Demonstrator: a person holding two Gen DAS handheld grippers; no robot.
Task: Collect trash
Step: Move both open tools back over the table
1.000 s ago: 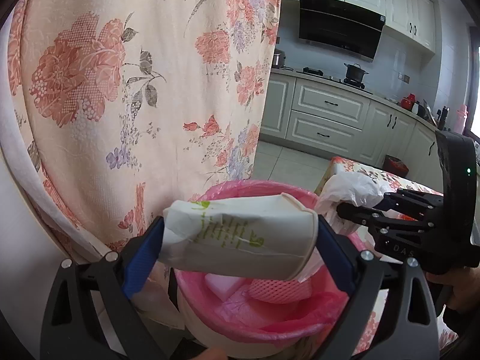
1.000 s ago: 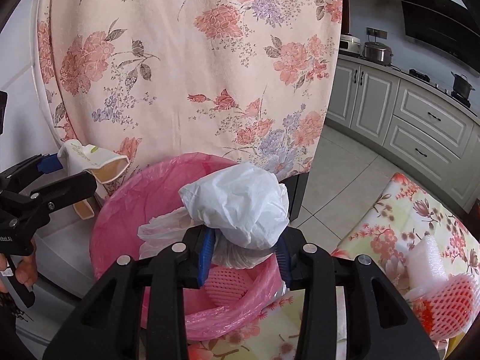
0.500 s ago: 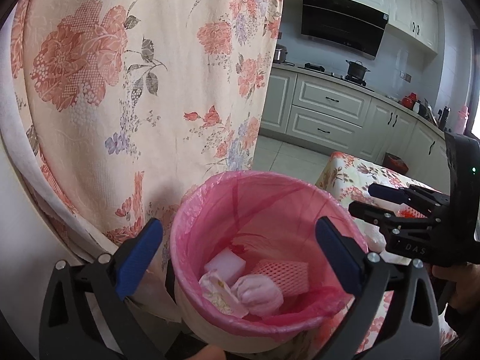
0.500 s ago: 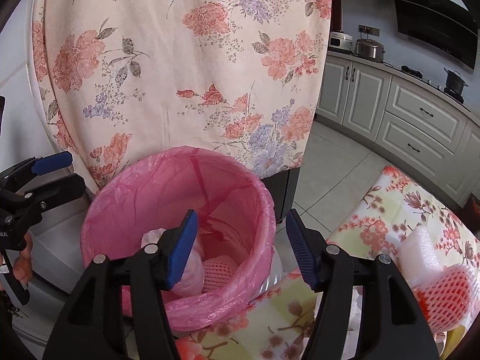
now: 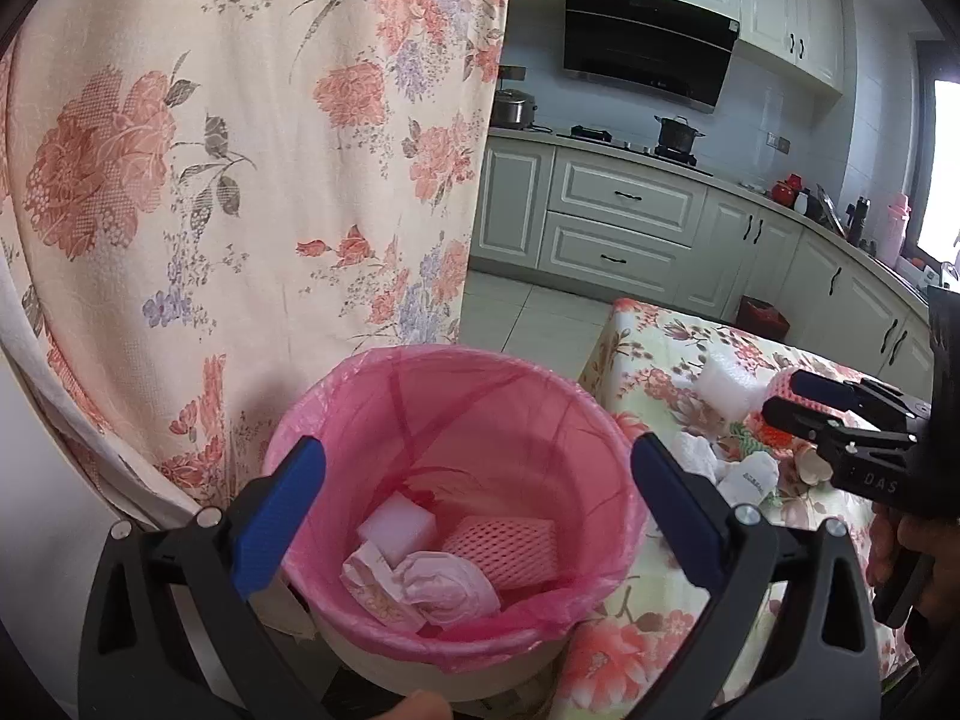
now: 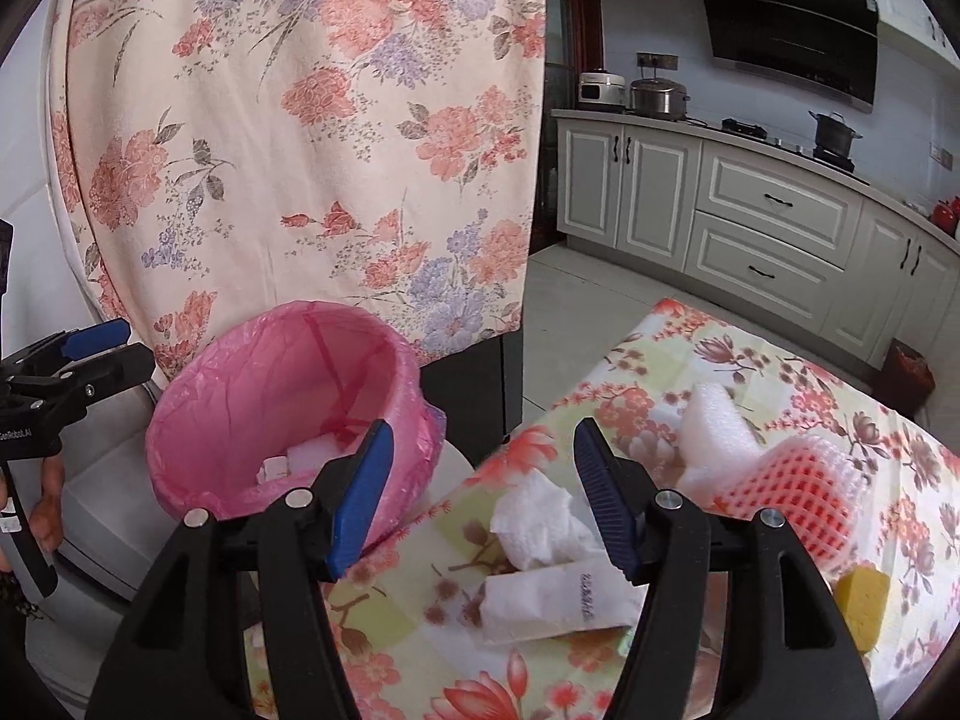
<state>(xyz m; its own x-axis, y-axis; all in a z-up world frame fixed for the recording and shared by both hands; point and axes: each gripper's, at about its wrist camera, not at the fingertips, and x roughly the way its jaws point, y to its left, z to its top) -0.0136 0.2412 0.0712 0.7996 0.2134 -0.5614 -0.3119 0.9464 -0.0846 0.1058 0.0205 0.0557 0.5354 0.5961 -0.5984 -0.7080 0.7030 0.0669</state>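
The bin with a pink liner [image 5: 456, 396] stands right below my left gripper [image 5: 474, 498], which is open and empty. Inside lie a crumpled paper cup [image 5: 372, 588], a balled white bag [image 5: 444, 588], a pink foam net [image 5: 510, 546] and a white foam block [image 5: 396, 525]. My right gripper [image 6: 483, 450] hangs open and empty over the table's near corner, above a crumpled tissue [image 6: 540, 516] and a white paper packet [image 6: 552, 600]. To its left is the bin [image 6: 180, 420]. A white foam piece [image 6: 714, 432] and a red foam net [image 6: 792, 492] lie farther right.
The table carries a floral cloth [image 6: 420, 630], with a yellow sponge [image 6: 861, 600] near its right edge. A tall floral drape [image 5: 240, 180] hangs behind the bin. Kitchen cabinets [image 6: 768, 228] line the far wall beyond a tiled floor.
My left gripper let go of the paper cup and my right let go of the white bag; both now lie in the bin. The right gripper has swung right, over the table.
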